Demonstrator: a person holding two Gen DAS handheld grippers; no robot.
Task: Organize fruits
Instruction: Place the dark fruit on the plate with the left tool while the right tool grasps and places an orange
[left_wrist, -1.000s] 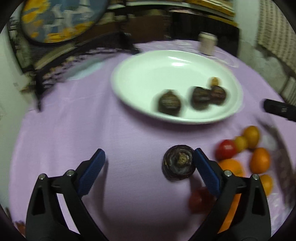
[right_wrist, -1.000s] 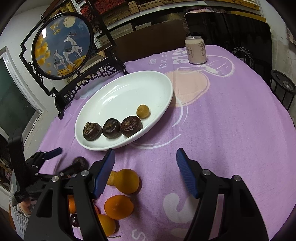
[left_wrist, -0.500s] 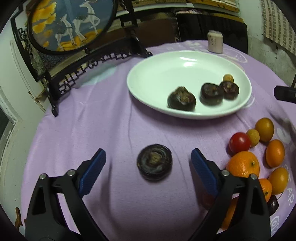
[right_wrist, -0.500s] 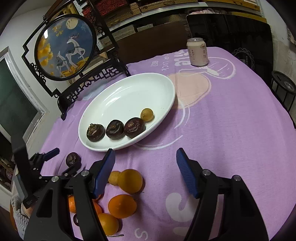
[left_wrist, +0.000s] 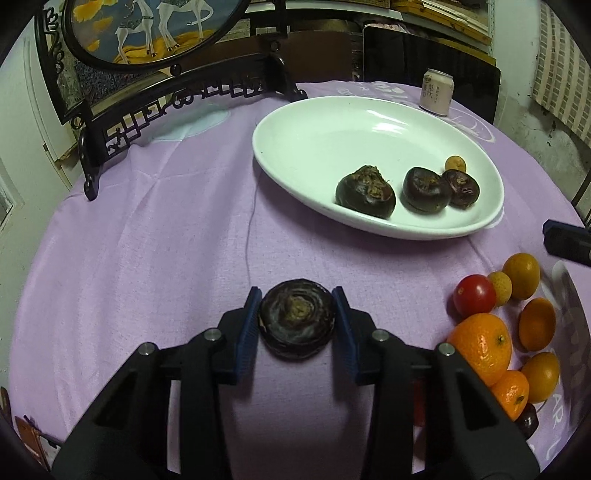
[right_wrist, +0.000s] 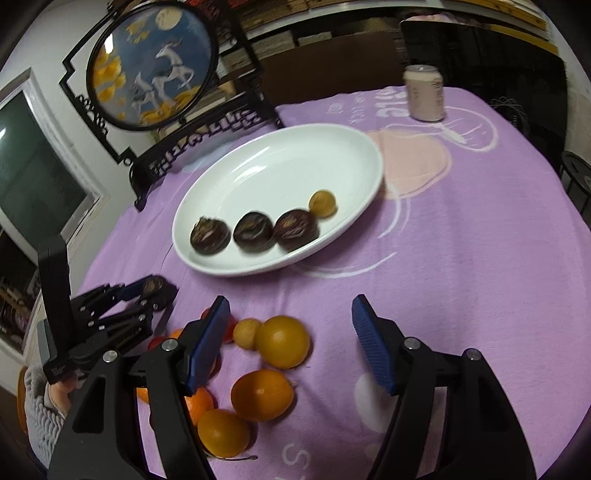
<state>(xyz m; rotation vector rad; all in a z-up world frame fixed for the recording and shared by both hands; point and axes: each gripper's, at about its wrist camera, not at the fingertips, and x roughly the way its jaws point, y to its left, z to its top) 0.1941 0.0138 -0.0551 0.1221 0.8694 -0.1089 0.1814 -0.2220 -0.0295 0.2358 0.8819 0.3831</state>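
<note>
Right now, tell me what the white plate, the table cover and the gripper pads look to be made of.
White plate: likely glazed ceramic; glossy, with sharp light reflections.
Table cover: purple woven cloth; matte, creased, printed.
Gripper pads: blue, probably rubber or soft plastic; ribbed, dull surface.

The left gripper (left_wrist: 297, 320) is closing with a fruit between its pads, while the right gripper (right_wrist: 291, 341) hovers with jaws apart.

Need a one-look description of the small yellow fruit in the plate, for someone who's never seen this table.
Find the white oval plate on the purple cloth. Along its near side three dark brown water chestnuts sit in a row. At the end of that row nearest the drink can sits the small yellow fruit, the only pale, smooth item in the plate.
</note>
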